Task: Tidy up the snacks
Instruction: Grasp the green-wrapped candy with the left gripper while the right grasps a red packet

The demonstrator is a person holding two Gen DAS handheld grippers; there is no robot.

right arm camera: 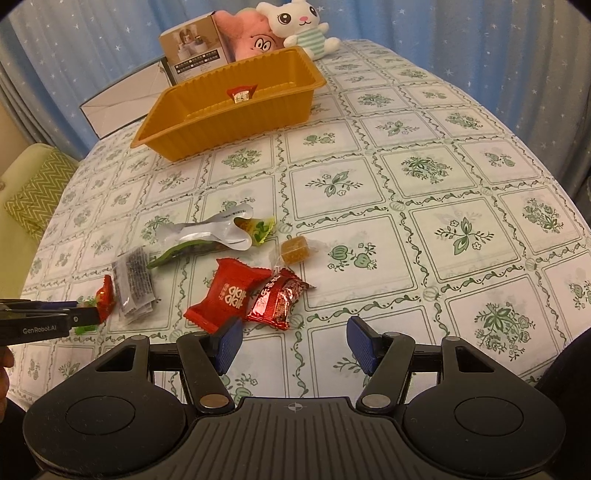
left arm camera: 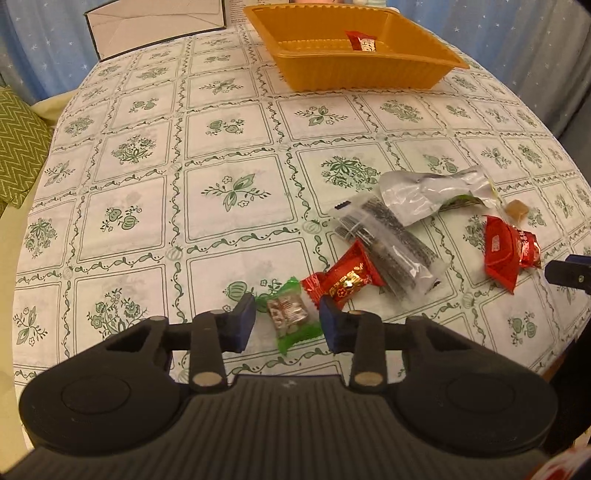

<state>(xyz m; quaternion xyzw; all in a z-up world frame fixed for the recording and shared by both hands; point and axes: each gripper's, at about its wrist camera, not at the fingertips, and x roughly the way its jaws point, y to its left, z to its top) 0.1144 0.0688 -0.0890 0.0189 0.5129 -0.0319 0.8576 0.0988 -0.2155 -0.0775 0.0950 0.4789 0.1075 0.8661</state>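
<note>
My left gripper (left arm camera: 287, 320) is open, its blue pads on either side of a green-wrapped candy (left arm camera: 292, 316) lying on the tablecloth, not touching it. A red candy (left arm camera: 343, 280) lies just right of it, beside a clear packet of dark strips (left arm camera: 391, 245), a silver pouch (left arm camera: 428, 192), a red packet (left arm camera: 500, 251), a red foil candy (left arm camera: 530, 249) and an amber cube (left arm camera: 516, 210). The orange tray (left arm camera: 369, 74) at the back holds one red candy (left arm camera: 362, 40). My right gripper (right arm camera: 294, 341) is open and empty, just in front of the red packet (right arm camera: 229, 293) and foil candy (right arm camera: 277, 299).
A white envelope box (left arm camera: 155, 26) stands at the back left. In the right wrist view a printed carton (right arm camera: 194, 51) and plush toys (right arm camera: 299, 26) stand behind the tray (right arm camera: 184, 140). A green cushion (left arm camera: 18, 147) lies off the table's left edge.
</note>
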